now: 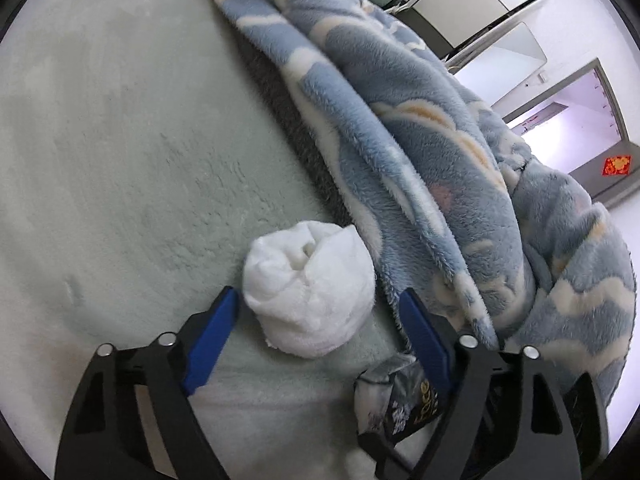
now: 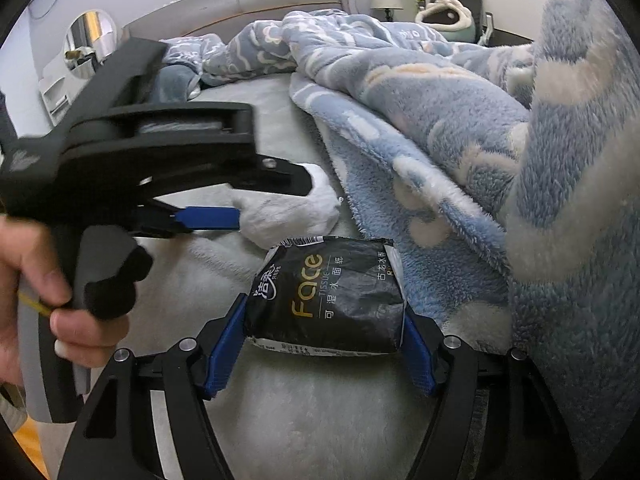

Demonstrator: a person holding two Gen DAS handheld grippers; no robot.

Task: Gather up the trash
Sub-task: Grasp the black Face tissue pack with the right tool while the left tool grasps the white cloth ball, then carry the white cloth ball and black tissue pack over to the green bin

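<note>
A crumpled white wad lies on the pale green bedsheet. My left gripper is open, its blue fingers on either side of the wad, not closed on it. The wad also shows in the right wrist view, with the left gripper beside it. A black "Face" tissue packet sits between the blue pads of my right gripper, which is shut on it just above the sheet. The packet also shows in the left wrist view.
A blue fleece blanket with cloud patterns is bunched along the right, close to both grippers. A grey headboard, a lamp and a plush item stand at the far end. A hand holds the left gripper.
</note>
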